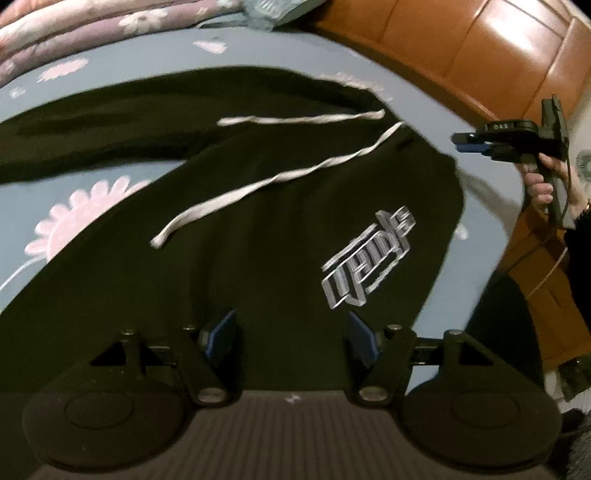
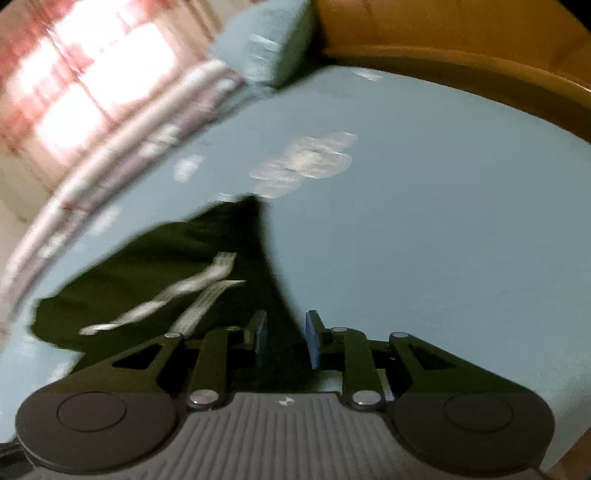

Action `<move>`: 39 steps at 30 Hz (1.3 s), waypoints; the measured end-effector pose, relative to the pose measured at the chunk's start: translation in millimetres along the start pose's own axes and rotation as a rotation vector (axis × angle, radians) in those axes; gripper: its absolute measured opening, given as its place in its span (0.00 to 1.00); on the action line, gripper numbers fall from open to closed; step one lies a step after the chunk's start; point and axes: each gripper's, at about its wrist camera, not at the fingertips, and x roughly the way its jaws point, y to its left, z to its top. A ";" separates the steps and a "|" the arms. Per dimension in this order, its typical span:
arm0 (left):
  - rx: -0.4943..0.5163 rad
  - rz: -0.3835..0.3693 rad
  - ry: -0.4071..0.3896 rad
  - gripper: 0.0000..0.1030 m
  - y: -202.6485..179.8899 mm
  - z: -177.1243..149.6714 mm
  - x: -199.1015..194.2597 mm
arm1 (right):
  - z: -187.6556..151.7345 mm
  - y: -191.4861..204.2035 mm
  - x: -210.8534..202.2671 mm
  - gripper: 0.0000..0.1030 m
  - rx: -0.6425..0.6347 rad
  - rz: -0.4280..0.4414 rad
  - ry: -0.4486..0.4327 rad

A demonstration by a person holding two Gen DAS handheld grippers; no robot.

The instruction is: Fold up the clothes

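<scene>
A black garment point(image 1: 295, 221) with a silver logo point(image 1: 369, 258) and two white drawstrings point(image 1: 277, 177) lies spread on a blue floral bedsheet point(image 1: 258, 48). My left gripper point(image 1: 291, 339) hovers over its near part, jaws wide open, with nothing pinched between them. My right gripper point(image 1: 461, 143), held by a hand point(image 1: 543, 184), floats off the garment's right edge. In the blurred right wrist view the right gripper point(image 2: 286, 336) shows a narrow gap between its blue pads, above the edge of the garment point(image 2: 166, 266) where it meets the bedsheet point(image 2: 424, 240), and it holds nothing.
A wooden bed frame point(image 1: 461, 44) curves along the far and right side. A folded pink floral quilt point(image 1: 74, 26) and a teal pillow point(image 2: 266, 48) sit at the far end. A bright window with pink curtains point(image 2: 74, 85) is beyond.
</scene>
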 end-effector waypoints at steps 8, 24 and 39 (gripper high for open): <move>0.018 -0.007 0.089 0.65 -19.5 -8.4 19.2 | -54.4 54.2 38.2 0.27 -0.198 -0.130 0.205; -0.006 -0.056 0.075 0.71 -32.7 -5.2 22.5 | -113.6 140.0 33.1 0.40 -0.289 -0.066 0.236; -0.151 0.070 -0.006 0.72 16.7 -35.1 -22.2 | -140.2 179.3 7.2 0.54 -0.366 -0.021 0.207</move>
